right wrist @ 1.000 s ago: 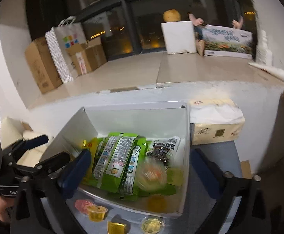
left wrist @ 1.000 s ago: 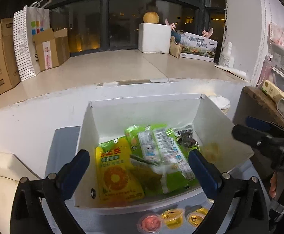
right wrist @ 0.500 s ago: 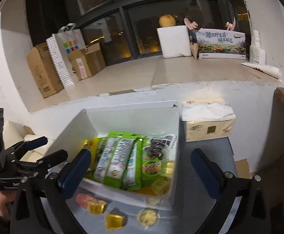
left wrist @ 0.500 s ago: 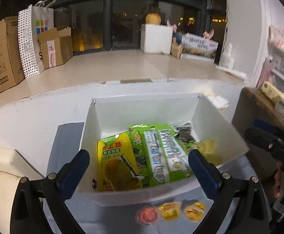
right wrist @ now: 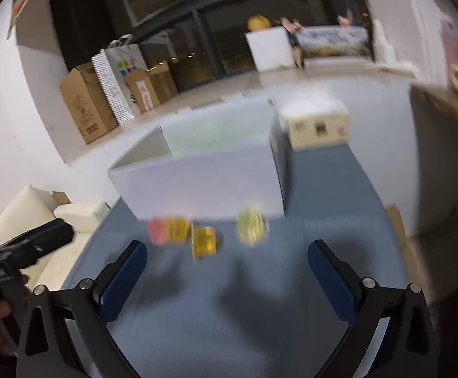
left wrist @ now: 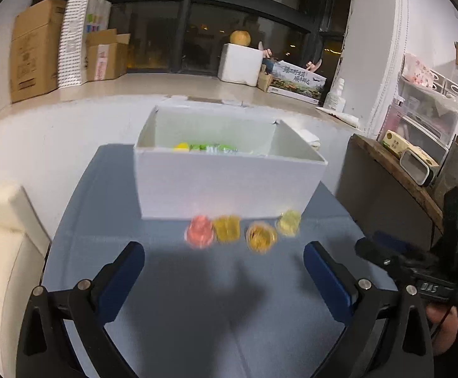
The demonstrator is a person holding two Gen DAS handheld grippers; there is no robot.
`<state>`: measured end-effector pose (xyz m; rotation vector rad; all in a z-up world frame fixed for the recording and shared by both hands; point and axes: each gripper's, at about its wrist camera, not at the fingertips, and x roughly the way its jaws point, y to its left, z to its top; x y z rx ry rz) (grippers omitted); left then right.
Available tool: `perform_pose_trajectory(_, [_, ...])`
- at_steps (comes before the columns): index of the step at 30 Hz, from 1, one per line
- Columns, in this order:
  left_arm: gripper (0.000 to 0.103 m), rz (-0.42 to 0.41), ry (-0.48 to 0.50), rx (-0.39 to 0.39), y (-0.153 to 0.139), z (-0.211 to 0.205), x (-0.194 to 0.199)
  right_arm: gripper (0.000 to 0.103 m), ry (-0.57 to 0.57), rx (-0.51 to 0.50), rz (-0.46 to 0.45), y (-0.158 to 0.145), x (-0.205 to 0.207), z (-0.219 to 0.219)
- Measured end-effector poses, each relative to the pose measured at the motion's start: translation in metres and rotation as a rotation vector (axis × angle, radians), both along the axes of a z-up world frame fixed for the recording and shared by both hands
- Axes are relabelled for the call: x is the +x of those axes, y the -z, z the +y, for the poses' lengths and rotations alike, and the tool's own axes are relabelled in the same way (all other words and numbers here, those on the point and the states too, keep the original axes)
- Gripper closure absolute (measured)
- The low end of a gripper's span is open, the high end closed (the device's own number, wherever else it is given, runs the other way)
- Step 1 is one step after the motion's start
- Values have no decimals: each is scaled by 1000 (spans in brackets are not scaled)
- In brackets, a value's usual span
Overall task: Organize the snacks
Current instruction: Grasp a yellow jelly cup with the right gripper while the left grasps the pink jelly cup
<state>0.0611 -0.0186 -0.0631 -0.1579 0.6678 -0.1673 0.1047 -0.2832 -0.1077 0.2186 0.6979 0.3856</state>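
While both pairs of tongs hang over the blue-grey table (left wrist: 197,315), neither holds anything: the left tongs (left wrist: 224,269) stand with their blue pads wide apart, and the right tongs (right wrist: 227,267) are spread just as wide, with only bare table surface between the fingers of each. Ahead of both sits the white box (left wrist: 226,186), its open top showing only a strip of the snack packets (left wrist: 205,148), green and yellow, lying inside near the far wall. Between the box and the tongs, a short row of jelly cups rests on the table just in front of the box's near wall: seen from the left tongs, a pink jelly cup (left wrist: 199,231) is leftmost, an amber jelly cup (left wrist: 227,228) touches or nearly touches it, an orange jelly cup (left wrist: 260,236) comes next, and a pale yellow jelly cup (left wrist: 289,222) sits farthest right, closest to the box. The right wrist view is blurred, so the same cups appear there only as smeared pink and yellow shapes. Beyond the box's right corner, from the right tongs, a tissue box (right wrist: 318,126) stands just beside the box. The right tongs also show at the right edge of the left wrist view, held in a hand (left wrist: 443,330), well to the side of the cups.
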Motion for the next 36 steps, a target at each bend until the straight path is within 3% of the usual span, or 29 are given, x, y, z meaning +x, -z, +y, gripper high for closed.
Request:
perform_pose_trajectory(10, [0, 1, 8, 23, 18, -8, -18, 0, -29, -82, 11, 13, 17, 16])
perform_pose_trajectory(18, [0, 15, 18, 25, 23, -10, -18, 0, -57, -166, 41, 22, 84, 34])
perform_pose_trajectory(21, [0, 23, 9, 18, 25, -7, -17, 19, -59, -189, 81, 32, 106, 42])
perform_pose_trajectory(22, [0, 26, 7, 18, 26, -7, -17, 31, -54, -211, 108, 38, 114, 46])
perform_pose_trajectory(24, [0, 29, 2, 14, 28, -6, -18, 39, -58, -229, 152, 50, 124, 51])
perform_pose_trajectory(26, [0, 34, -4, 9, 29, -4, -17, 63, -63, -245, 162, 60, 127, 53])
perform_pose_trajectory(36, [0, 61, 9, 7, 38, -3, -6, 67, -77, -197, 121, 43, 109, 44])
